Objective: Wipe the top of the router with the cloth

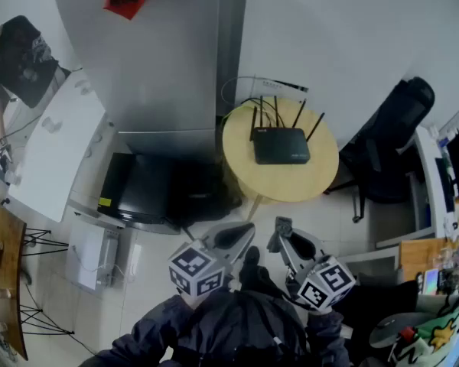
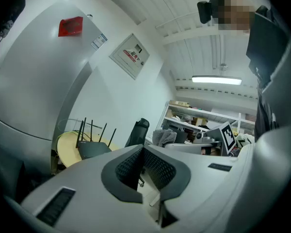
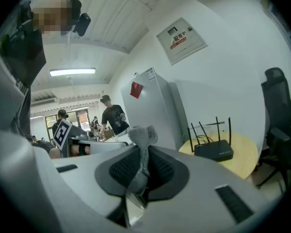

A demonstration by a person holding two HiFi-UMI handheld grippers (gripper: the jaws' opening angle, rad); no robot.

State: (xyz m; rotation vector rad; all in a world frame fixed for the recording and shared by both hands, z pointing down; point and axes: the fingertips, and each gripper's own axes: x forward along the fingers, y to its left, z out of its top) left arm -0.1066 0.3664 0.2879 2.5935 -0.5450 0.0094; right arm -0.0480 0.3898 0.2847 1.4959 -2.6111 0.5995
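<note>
The black router (image 1: 281,145) with several antennas sits on a round yellow table (image 1: 306,186), ahead of both grippers; it also shows in the two gripper views (image 2: 93,148) (image 3: 214,150). My right gripper (image 1: 282,229) (image 3: 143,165) is shut on a small grey cloth (image 3: 142,139), whose bunched end sticks up past the jaws. The left gripper (image 1: 239,235) (image 2: 142,155) is shut with nothing between its jaws. Both are held close to the body, short of the table. From the left gripper view the cloth (image 2: 164,137) is seen on the right gripper.
A tall grey cabinet (image 1: 168,60) stands left of the table, with a black box (image 1: 149,186) at its foot. A black office chair (image 1: 394,136) is at the right. A white table (image 1: 57,151) and a person (image 1: 15,52) are at the far left.
</note>
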